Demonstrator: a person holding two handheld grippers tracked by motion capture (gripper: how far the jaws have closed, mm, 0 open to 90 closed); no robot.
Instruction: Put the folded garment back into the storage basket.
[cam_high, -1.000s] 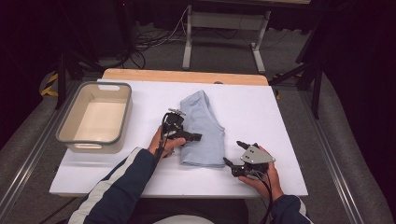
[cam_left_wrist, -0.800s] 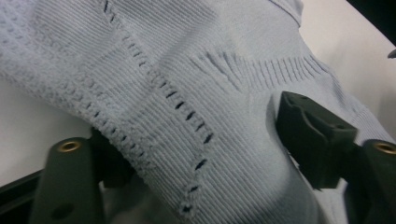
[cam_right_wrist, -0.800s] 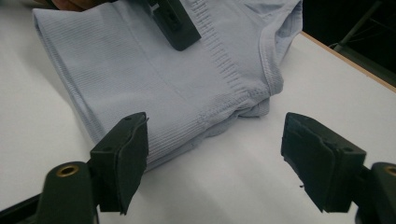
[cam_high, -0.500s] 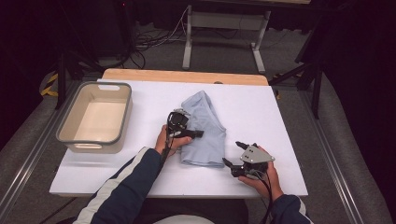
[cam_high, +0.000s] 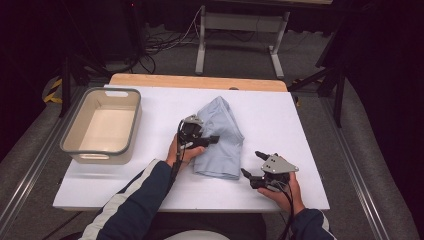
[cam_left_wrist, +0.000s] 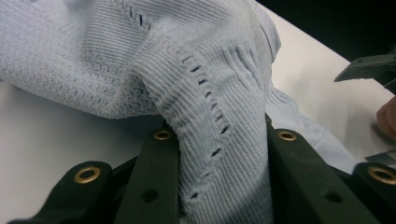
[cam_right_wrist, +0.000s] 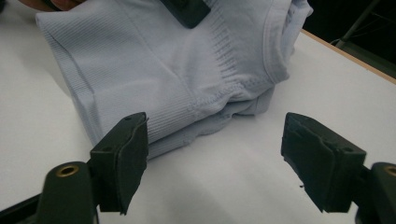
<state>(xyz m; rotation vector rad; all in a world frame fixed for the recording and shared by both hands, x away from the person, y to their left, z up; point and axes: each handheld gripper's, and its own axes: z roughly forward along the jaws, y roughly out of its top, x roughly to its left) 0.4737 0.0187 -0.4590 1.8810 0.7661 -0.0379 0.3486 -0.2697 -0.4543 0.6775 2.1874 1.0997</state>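
A light blue knitted garment (cam_high: 220, 137) is seen lying folded near the middle of the white bench (cam_high: 300, 125), its narrower end pointed toward the far edge. The left tool (cam_high: 212, 139) is laid over the garment's left side, and its jaws have just been closing: in the left gripper view a raised fold of the ribbed fabric (cam_left_wrist: 219, 135) is pinched between the two black jaws, with cloth pressed against both inner faces. The rest of the garment is spread behind that fold, resting on the bench.

The right tool (cam_high: 254, 164) is held low at the near right corner of the garment, just beside it, and its jaws are kept wide apart. In the right gripper view nothing is caught between them; bare bench is seen in the gap, and the folded hem of the garment (cam_right_wrist: 154, 79) is found just beyond the left-hand jaw, close to its tip. Whether that jaw touches the cloth cannot be told.

A grey-rimmed tub (cam_high: 125, 125) is seen at the left of the bench, well apart from the garment.
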